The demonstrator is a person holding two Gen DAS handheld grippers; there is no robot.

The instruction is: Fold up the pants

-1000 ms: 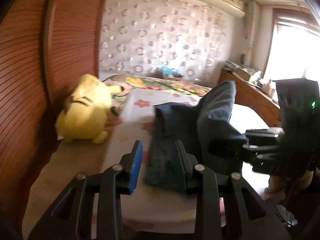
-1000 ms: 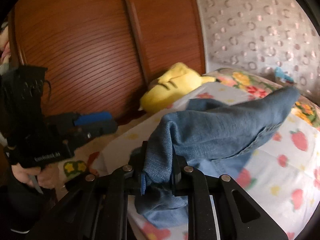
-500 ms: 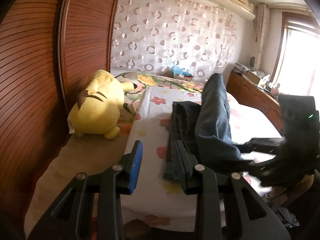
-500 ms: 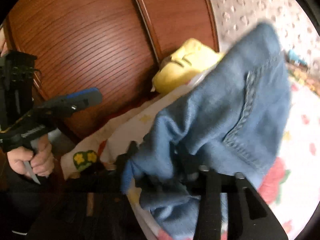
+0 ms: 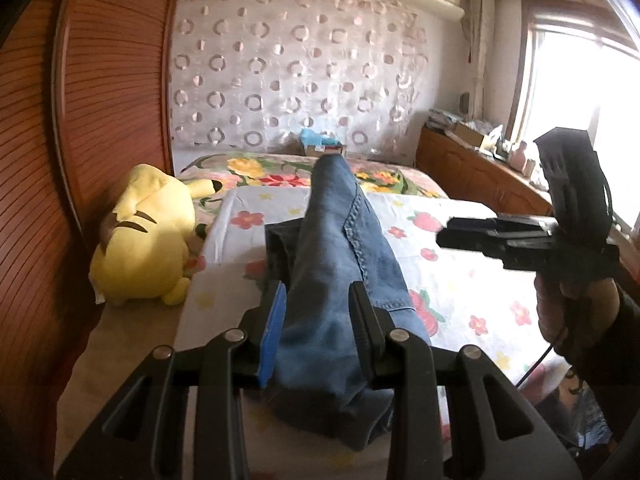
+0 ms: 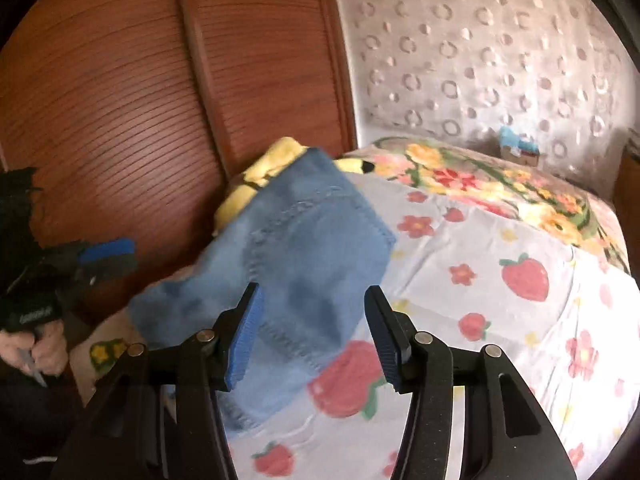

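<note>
Yellow plush toy (image 5: 146, 236) beside jeans (image 5: 340, 280).

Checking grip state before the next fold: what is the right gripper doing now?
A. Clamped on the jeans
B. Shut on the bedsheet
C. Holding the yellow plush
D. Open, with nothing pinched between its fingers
D: in the right wrist view the right gripper has its jaws wide apart, and the jeans lie beyond and below them on the bed, not pinched.
</note>
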